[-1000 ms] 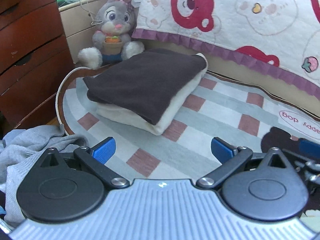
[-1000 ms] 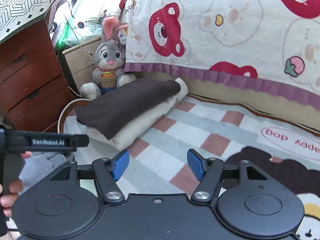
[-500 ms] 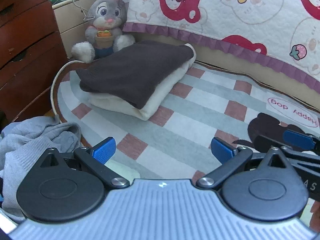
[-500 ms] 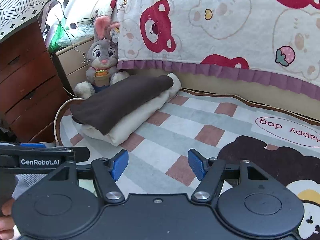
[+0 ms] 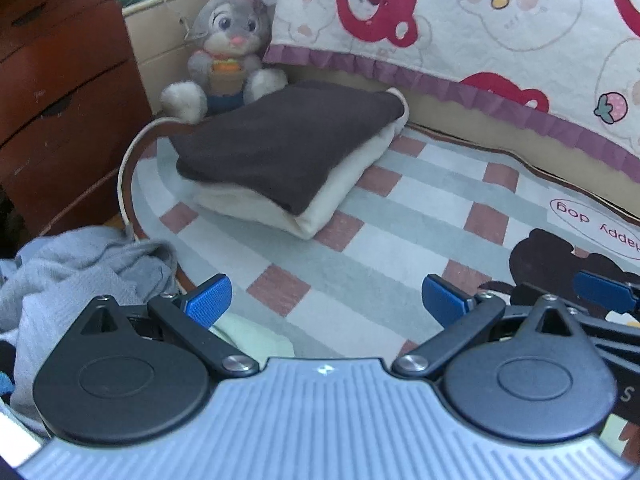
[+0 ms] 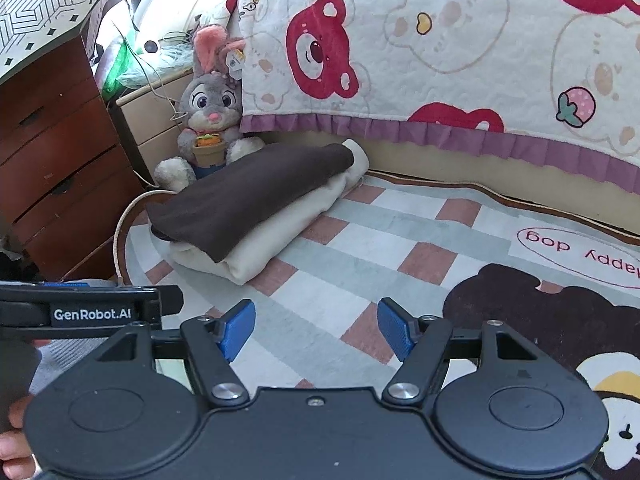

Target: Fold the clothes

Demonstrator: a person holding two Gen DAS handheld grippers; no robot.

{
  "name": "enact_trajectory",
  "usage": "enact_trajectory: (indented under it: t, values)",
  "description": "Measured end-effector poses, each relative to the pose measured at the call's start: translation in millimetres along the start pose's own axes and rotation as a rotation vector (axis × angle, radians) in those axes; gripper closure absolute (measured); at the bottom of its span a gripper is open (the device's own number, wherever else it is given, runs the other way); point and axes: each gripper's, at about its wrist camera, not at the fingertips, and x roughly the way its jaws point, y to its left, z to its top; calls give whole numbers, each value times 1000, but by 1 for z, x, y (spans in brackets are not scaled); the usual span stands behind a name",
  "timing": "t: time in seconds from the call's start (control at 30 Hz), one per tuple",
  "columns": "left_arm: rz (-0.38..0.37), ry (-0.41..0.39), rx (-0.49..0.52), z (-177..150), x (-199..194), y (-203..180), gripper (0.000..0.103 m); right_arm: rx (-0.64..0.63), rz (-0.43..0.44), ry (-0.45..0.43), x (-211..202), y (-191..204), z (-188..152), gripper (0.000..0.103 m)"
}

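A folded dark brown garment (image 5: 288, 144) lies on a folded cream garment (image 5: 320, 208) on the checked rug (image 5: 360, 248); the stack also shows in the right wrist view, brown (image 6: 248, 196) over cream (image 6: 280, 240). A crumpled grey garment (image 5: 68, 280) lies off the rug at lower left. My left gripper (image 5: 326, 304) is open and empty above the rug's near edge. My right gripper (image 6: 316, 328) is open and empty over the rug; one blue fingertip (image 5: 604, 292) shows in the left wrist view.
A plush rabbit (image 6: 208, 120) sits behind the stack against a bed with a bear-print quilt (image 6: 460, 48). A brown wooden dresser (image 6: 52, 168) stands at left. A white cable (image 5: 124, 184) runs along the rug's left edge.
Both grippers have drawn back from the folded stack, then the left one moved a little nearer again. The right gripper's fingertip has come into the left view. Both stay open.
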Motion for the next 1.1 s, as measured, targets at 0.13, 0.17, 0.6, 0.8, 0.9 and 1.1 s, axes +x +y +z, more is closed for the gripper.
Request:
enact_trajectory:
  t: [0.13, 0.17, 0.6, 0.8, 0.9, 1.1]
  values:
    - [-3, 15, -17, -2, 3, 3, 0, -7, -1, 4, 0, 2, -1, 30]
    - [-2, 14, -18, -2, 3, 4, 0, -9, -2, 6, 0, 3, -1, 30]
    - [-34, -4, -24, 0, 2, 6, 0, -58, -4, 22, 0, 16, -6, 25]
    - [-23, 0, -17, 0, 4, 5, 0, -28, 5, 24, 0, 14, -5, 24]
    - [-25, 0, -19, -1, 6, 6, 0, -3, 23, 38, 1, 12, -5, 23]
    - [-23, 27, -22, -1, 11, 8, 0, 0, 23, 46, 3, 13, -6, 23]
